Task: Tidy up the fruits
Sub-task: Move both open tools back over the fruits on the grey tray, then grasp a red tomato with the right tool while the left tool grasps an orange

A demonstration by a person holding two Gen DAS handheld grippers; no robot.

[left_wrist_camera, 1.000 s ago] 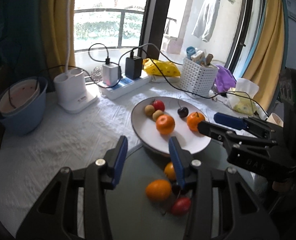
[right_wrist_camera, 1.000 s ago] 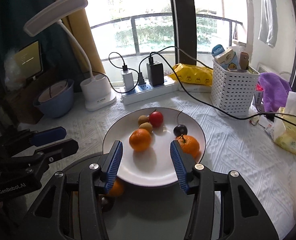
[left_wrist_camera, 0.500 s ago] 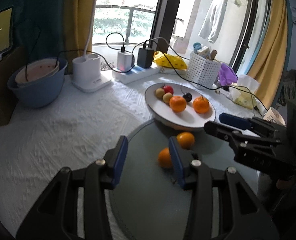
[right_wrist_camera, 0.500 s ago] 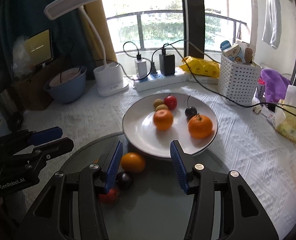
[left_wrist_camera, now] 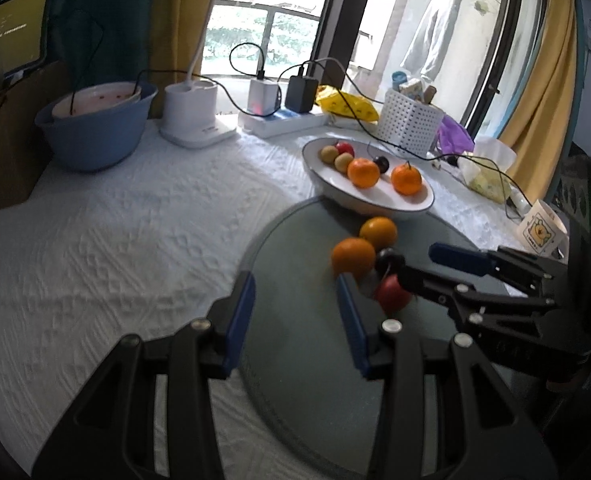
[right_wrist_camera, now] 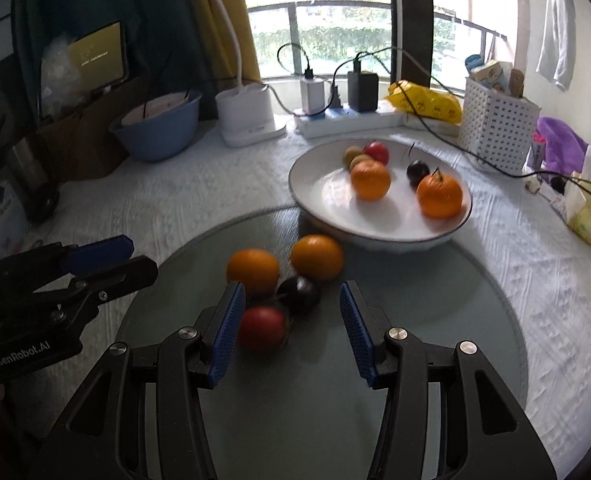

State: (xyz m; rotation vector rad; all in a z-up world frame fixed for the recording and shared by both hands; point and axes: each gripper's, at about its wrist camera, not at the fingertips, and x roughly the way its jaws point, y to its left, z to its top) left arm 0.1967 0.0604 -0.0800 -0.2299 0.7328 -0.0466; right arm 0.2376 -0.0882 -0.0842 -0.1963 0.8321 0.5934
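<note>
Right wrist view: right gripper [right_wrist_camera: 291, 300] jaws spread, empty; red fruit [right_wrist_camera: 261, 328] and dark plum [right_wrist_camera: 299, 294] between them, white plate [right_wrist_camera: 379, 236] beyond.

Counter [right_wrist_camera: 555, 280] under white textured cloth: blue bowl [right_wrist_camera: 157, 130], white lamp base [right_wrist_camera: 247, 114], power strip [right_wrist_camera: 347, 122] with chargers, yellow packet [right_wrist_camera: 427, 102], white perforated basket [right_wrist_camera: 497, 128], purple cloth [right_wrist_camera: 559, 142]

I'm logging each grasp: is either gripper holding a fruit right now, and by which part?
Nothing is held. The left gripper and right gripper both stand open over the glass disc, pads touching no fruit.
</note>
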